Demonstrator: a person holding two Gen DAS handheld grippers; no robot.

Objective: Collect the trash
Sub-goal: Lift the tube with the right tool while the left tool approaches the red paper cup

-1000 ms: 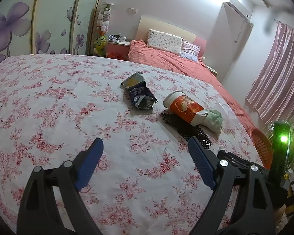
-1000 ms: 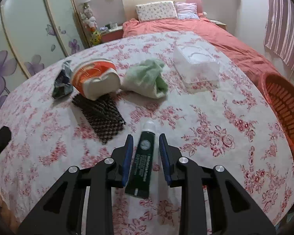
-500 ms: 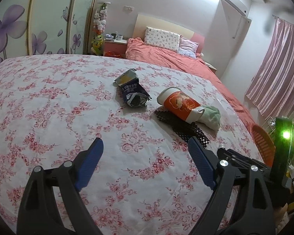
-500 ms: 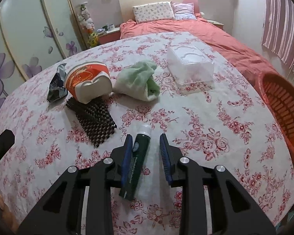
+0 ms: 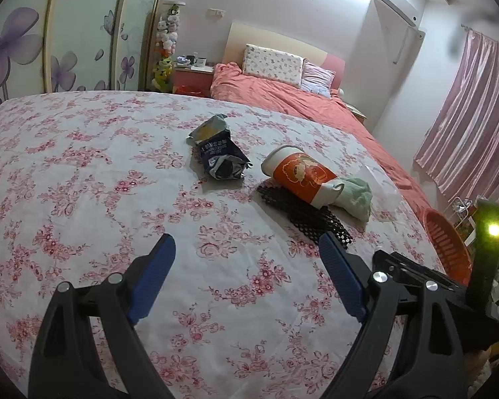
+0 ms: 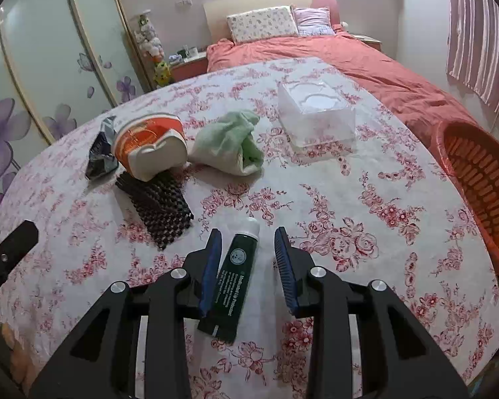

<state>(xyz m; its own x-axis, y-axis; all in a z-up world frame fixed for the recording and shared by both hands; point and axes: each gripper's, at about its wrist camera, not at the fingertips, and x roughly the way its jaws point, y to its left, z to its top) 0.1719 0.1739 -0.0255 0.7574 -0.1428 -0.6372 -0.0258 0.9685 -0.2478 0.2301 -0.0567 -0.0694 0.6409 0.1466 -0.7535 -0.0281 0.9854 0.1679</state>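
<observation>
A dark green tube [image 6: 234, 277] with a white cap lies on the floral tablecloth between the fingers of my right gripper [image 6: 248, 244]. The jaws stand apart around it, the left pad close to it, the right pad clear. Further off lie a black mesh piece [image 6: 156, 207], a crushed orange paper cup [image 6: 149, 144], a dark snack wrapper [image 6: 99, 153], a green cloth [image 6: 231, 143] and a clear plastic box [image 6: 316, 113]. My left gripper [image 5: 246, 249] is open and empty above the cloth, short of the wrapper [image 5: 221, 158] and the cup [image 5: 301, 174].
An orange basket [image 6: 482, 179] stands off the table's right edge; it also shows in the left wrist view [image 5: 444, 242]. A bed with a red cover [image 6: 366, 63] lies behind the table. Wardrobe doors with purple flowers [image 5: 23, 53] stand at the left.
My right gripper's jaws have opened wider around the tube, which lies still on the cloth. The left gripper has drifted slightly, still open.
</observation>
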